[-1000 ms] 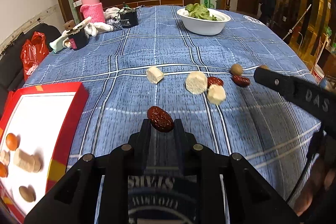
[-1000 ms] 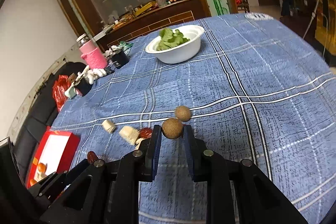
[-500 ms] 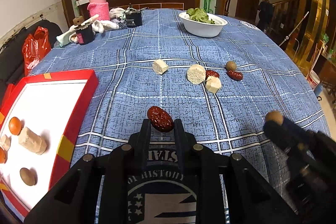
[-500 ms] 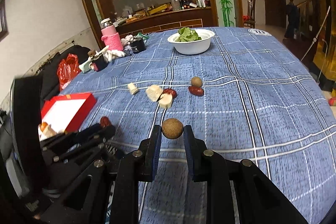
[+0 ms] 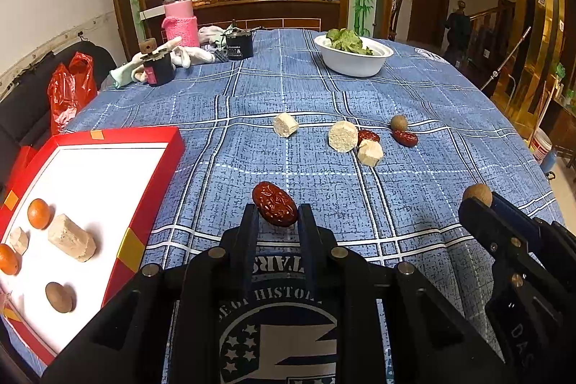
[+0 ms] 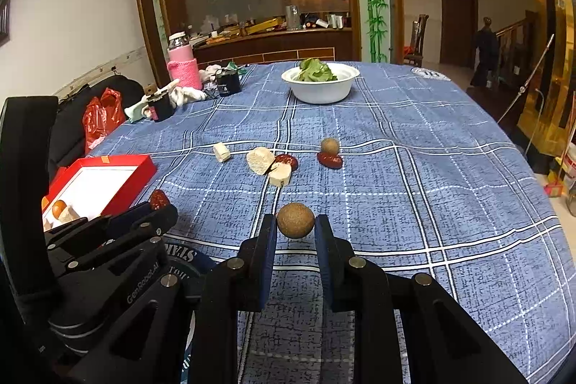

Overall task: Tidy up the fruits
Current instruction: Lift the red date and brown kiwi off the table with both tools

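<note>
My left gripper point(image 5: 275, 211) is shut on a wrinkled red date point(image 5: 274, 203), held above the blue checked tablecloth. My right gripper point(image 6: 296, 222) is shut on a round brown longan point(image 6: 295, 219); it also shows at the right of the left wrist view, with the longan point(image 5: 477, 194) at its tip. A red box point(image 5: 151, 182) with a white floor lies at the left, holding two small oranges, pale chunks and a brown longan point(image 5: 59, 297). On the cloth ahead lie pale chunks point(image 5: 342, 141), two red dates point(image 5: 405, 137) and a longan point(image 5: 398, 123).
A white bowl of greens point(image 5: 351, 54) stands at the far side. A pink bottle point(image 5: 180, 15), black cups and white gloves sit at the far left. A red plastic bag point(image 5: 66, 89) hangs off the table's left edge.
Both grippers have drawn back from the loose fruit toward the near edge with their fruits. The right gripper swung left and now hangs beside the left one. More of the red box shows.
</note>
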A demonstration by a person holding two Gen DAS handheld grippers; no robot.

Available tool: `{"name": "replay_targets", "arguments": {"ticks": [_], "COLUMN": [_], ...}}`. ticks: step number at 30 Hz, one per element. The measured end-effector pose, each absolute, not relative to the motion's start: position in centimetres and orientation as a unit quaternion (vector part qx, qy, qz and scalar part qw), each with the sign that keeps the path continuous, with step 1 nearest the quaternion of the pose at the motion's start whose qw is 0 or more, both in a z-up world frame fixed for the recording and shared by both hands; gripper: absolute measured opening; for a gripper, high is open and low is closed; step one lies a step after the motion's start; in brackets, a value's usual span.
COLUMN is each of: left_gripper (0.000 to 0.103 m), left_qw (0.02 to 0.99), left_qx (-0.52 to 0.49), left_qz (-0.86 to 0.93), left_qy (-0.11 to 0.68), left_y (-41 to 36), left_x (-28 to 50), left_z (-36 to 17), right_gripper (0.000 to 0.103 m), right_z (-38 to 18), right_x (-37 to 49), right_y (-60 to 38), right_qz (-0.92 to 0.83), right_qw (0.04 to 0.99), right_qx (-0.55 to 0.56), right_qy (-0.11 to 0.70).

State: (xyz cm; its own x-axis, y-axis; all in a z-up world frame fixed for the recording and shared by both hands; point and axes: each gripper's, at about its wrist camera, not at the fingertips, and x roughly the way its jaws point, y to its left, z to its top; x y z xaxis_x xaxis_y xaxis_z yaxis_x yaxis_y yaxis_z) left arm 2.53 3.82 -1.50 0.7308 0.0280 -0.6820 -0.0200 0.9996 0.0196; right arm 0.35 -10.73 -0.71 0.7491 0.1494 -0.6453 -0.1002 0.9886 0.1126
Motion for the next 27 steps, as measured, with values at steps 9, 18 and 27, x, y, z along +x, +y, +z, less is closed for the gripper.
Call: {"name": "replay_targets", "arguments": {"ticks": [9,18,27], "left_gripper": [0.019,0.019,0.019], "left_qw": [0.936,0.938,0.939], "left_qx": [0.001,-0.004,-0.011], "left_qz": [0.022,0.029,0.034], "left_qy": [0.351,0.346,0.341], "left_y": [4.14,4.41,4.75], "left_x": [2.01,1.83,1.63], "left_z": [-1.12,-1.03,-0.92], "right_gripper": [0.022,0.022,0.022], "right_z": [-0.42,-0.19,-0.14], "right_x": [-0.19,-0.46,-0.58], "right_y": [-10.82,-10.70,-10.46], "right_qz": [0.054,0.047,0.042], "right_qw": [0.940,0.943,0.944], "right_qx": [0.028,0.025,0.019], "right_qy": [0.337,0.328,0.326]}}
